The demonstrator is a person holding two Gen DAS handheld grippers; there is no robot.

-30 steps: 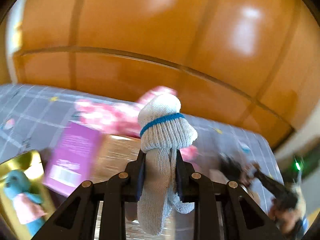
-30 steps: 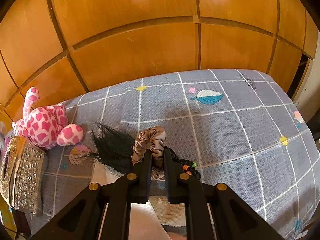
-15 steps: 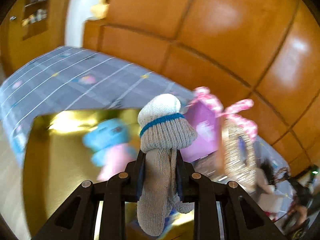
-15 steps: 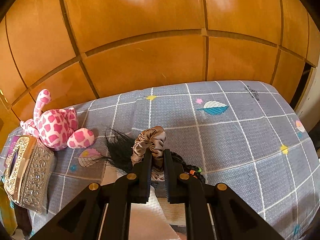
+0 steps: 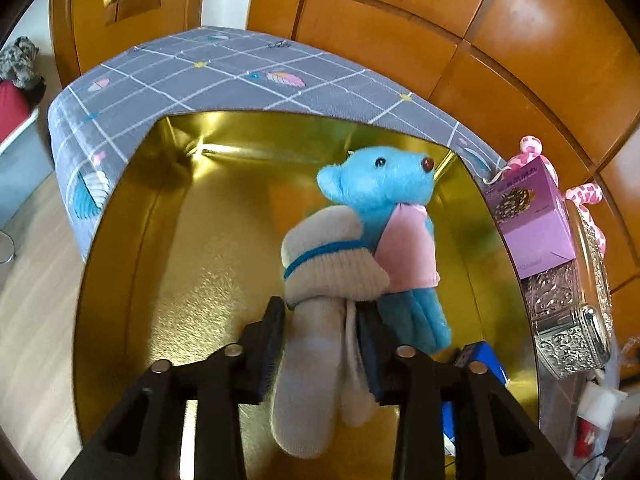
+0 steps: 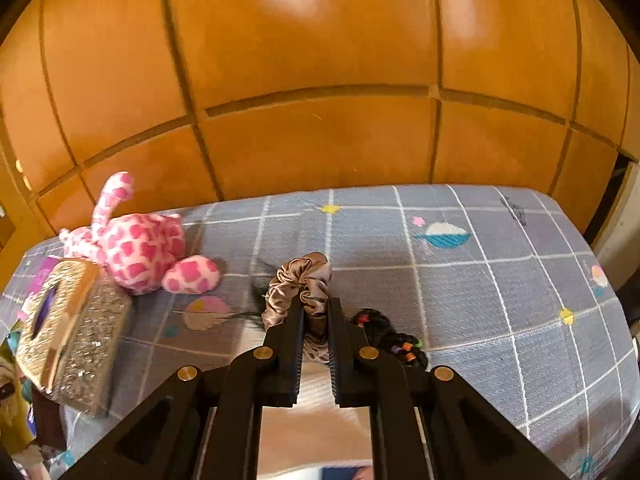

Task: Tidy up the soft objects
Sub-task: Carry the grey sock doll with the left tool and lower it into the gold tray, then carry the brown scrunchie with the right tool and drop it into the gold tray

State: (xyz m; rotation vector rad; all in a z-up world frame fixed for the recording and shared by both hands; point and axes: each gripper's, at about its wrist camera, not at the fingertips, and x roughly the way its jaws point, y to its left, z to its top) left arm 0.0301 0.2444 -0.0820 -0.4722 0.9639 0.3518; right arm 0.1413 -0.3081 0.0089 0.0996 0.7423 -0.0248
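Note:
My left gripper (image 5: pixel 322 312) is shut on a grey knitted sock (image 5: pixel 320 280) with a blue stripe and holds it above the gold tin box (image 5: pixel 168 280). A blue plush bear (image 5: pixel 384 196) in a pink shirt lies inside the box, just behind the sock. My right gripper (image 6: pixel 314 306) is shut on a beige satin scrunchie (image 6: pixel 300 280) above the grey checked bedspread (image 6: pixel 480 280). A pink spotted plush giraffe (image 6: pixel 136 244) lies at the left by the wooden headboard. A black hairpiece with coloured bands (image 6: pixel 394 338) lies beside the right fingers.
A purple box (image 5: pixel 532 216) and a silver glitter tissue box (image 5: pixel 568 308) stand right of the gold box; the tissue box also shows in the right wrist view (image 6: pixel 68 336). A wooden headboard (image 6: pixel 320 80) backs the bed. Floor (image 5: pixel 32 280) lies left of the gold box.
My left gripper has swung left with the sock, from facing the giraffe and purple box to over the gold box. The right gripper with the scrunchie has shifted only slightly.

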